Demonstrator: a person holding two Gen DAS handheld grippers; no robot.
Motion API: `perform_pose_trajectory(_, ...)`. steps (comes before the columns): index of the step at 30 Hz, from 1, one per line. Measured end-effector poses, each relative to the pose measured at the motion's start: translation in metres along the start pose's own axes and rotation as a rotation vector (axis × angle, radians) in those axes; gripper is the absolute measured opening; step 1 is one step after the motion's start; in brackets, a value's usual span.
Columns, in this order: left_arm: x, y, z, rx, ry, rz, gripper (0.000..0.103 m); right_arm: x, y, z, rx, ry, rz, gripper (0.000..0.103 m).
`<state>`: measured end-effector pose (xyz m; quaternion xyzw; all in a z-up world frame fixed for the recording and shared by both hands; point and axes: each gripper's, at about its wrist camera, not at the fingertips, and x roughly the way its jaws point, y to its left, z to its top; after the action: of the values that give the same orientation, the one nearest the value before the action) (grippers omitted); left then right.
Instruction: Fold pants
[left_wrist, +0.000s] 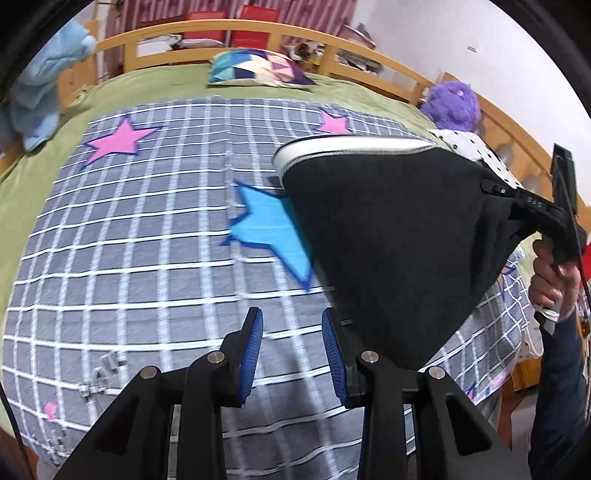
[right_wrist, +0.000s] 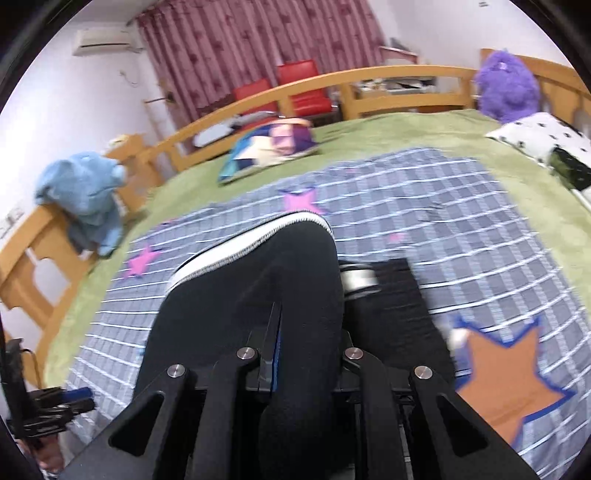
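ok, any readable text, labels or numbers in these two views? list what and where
"DAS": embossed on the right tool, partly hidden.
Dark lettering on the plaid blanket: too blurred to read.
Black pants: no print visible.
Air conditioner: no legible label.

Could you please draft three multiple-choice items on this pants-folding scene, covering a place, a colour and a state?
1. Where is the purple plush toy?
A. by the bed rail
B. on the floor
C. on a red chair

2. What colour is the pants' trim?
A. red
B. white
C. yellow

3. How is the left claw?
A. shut on the pants
B. shut on a pillow
C. open, holding nothing

A: it sits at the bed's far corner against the rail.
B: a white band edges the black fabric.
C: its blue pads stand apart over the blanket.
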<state>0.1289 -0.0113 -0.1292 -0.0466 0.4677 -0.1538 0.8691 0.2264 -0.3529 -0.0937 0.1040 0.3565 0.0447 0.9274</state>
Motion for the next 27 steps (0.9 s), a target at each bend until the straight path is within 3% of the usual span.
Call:
perform_pose_trajectory(4,0.01,-0.025,0.006,0.03,0.013,-0.038,0.031,0.005,-0.05,-0.005,0.025,0.027,-0.071,0.014)
perform_pose_trajectory(9,0.018,-0.051,0.014,0.047,0.018,-0.083,0.031,0.032,-0.08,-0.029,0.044,0.102,-0.068,0.021)
perform_pose_trajectory(13,0.023,-0.07,0.02,0.045,0.016,-0.147,0.031,0.002,-0.084,-0.025,0.072,0.021,-0.094,0.025)
perform_pose_trajectory(16,0.036,-0.084,0.018,0.041,0.02,-0.169,0.038,-0.009,-0.08,-0.033,0.042,0.004,-0.09,0.025)
perform_pose_trajectory(19,0.065,-0.093,0.004,0.057,0.072,-0.134,0.038,0.007,-0.079,-0.055,-0.023,0.068,-0.148,0.028)
perform_pose_trajectory(21,0.076,-0.099,-0.007,0.104,0.08,-0.089,0.039,0.013,-0.09,-0.07,0.001,0.068,-0.131,0.031)
perform_pose_trajectory(24,0.07,-0.106,-0.015,0.171,0.055,-0.062,0.041,0.01,-0.104,-0.076,0.048,0.06,-0.114,0.046)
perform_pose_trajectory(27,0.06,-0.102,-0.009,0.17,0.076,-0.09,0.041,0.004,-0.107,-0.068,0.04,0.081,-0.1,0.047)
